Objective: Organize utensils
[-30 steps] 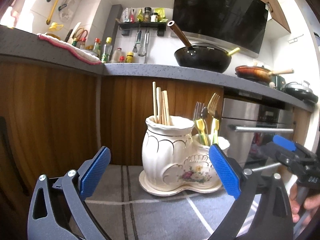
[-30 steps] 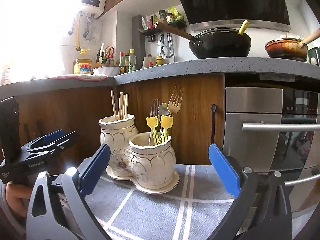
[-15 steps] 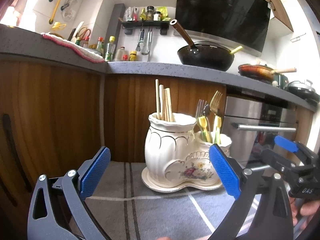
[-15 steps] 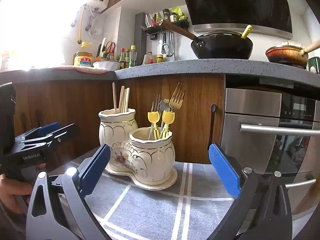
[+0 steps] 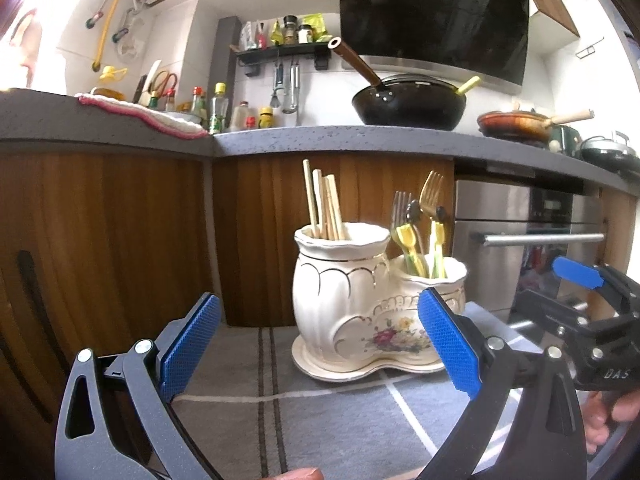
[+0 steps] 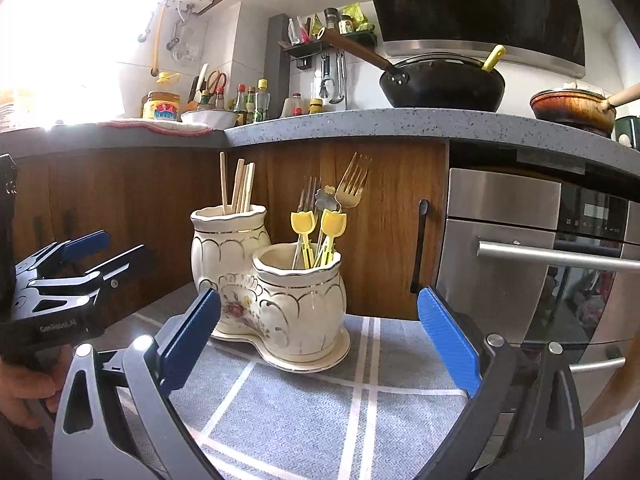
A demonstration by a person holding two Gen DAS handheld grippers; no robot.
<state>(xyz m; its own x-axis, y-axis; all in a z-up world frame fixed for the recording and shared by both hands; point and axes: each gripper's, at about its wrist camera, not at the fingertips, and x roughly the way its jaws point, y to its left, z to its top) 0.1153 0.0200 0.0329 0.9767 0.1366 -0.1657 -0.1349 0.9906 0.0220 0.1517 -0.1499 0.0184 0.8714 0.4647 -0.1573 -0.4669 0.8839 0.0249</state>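
Both grippers' jaws gape empty before the double ceramic holder (image 6: 272, 292); approach its chopsticks (image 6: 238, 186) from above, pinching one stick squarely to avoid tipping the holder.

Both claws spread wide, holding nothing.
Left claw (image 5: 318, 346) and right claw (image 6: 319, 342) hover level, side by side, fingers forward.

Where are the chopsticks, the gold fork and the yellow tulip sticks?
chopsticks (image 5: 326, 210), left wrist view, middle of the bundle.
gold fork (image 6: 352, 184), right wrist view, its tines.
yellow tulip sticks (image 6: 301, 222), right wrist view, left tulip head.
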